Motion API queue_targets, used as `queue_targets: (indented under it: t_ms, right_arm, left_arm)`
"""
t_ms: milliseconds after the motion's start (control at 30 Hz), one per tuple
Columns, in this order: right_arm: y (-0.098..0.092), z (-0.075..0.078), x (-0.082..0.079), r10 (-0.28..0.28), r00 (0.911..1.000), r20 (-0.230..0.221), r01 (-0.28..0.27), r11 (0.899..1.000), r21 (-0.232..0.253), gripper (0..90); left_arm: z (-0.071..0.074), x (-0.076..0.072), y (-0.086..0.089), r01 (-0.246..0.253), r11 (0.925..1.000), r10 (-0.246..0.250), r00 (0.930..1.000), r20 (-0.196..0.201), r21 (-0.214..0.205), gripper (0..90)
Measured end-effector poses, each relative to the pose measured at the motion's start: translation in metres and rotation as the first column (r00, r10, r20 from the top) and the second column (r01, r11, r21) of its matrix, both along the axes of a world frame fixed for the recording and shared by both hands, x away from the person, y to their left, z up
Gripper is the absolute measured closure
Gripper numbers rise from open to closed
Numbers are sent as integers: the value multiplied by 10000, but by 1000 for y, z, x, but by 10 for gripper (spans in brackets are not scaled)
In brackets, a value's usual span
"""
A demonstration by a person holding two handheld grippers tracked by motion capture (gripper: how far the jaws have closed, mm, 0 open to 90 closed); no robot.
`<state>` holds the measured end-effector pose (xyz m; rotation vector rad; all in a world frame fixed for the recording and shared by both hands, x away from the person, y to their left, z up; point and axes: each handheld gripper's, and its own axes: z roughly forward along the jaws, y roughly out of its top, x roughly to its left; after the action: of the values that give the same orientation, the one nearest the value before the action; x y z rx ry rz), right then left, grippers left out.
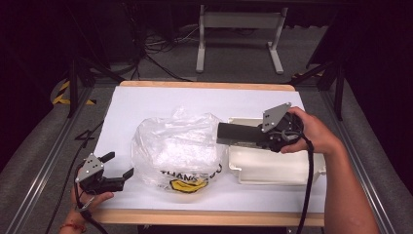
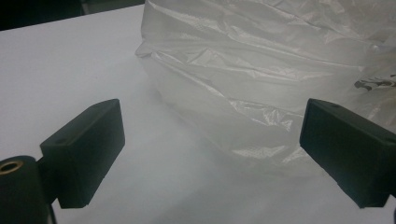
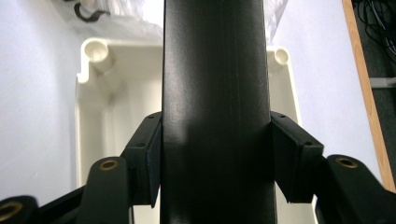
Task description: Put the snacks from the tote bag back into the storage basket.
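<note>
High view: fixed overhead, facing forward and down on the white-covered table point(image 1: 146, 102). Left gripper view: low, close to the crinkled clear plastic bag point(image 2: 261, 70). Right gripper view: close above the cream plastic tray point(image 3: 100, 93). High view also shows the bag point(image 1: 178, 146) and tray point(image 1: 272, 168).

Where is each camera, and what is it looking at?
High view: above the person's side, facing forward and down on the table; both forearms and hand-held grippers, left and right, show.
Left gripper view: rides the left hand-held gripper, facing the bag; its open jaws show.
Right gripper view: rides the right hand-held gripper, facing the tray; its jaws clamp a black box.
Shared: bag, tray, box.
</note>
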<state>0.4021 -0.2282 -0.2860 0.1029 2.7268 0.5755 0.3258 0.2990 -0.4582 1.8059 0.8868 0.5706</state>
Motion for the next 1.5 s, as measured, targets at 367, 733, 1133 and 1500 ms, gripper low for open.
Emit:
queue_targets:
  t_ms: [367, 733, 1133, 1500]
  right_arm:
    - [-36, -6, -2, -585, 9981, -181, 589, 9981, 198, 429]
    - [-56, -13, -2, -832, 9957, -402, 838, 9964, 118, 429]
    - [-60, -35, 3, -906, 9928, -787, 878, 9954, -392, 429]
    - [-60, -51, 8, -945, 9891, -1129, 871, 9938, -687, 429]
  left_arm:
    - [1, -2, -1, -50, 10000, 48, 9998, 203, 86, 80]
    - [9, -8, 1, -66, 10000, 69, 9978, 667, -54, 80]
    - [15, -15, -4, 204, 9998, -202, 9955, 923, -14, 79]
    - [14, -14, -6, 292, 9995, -298, 9963, 801, 83, 79]
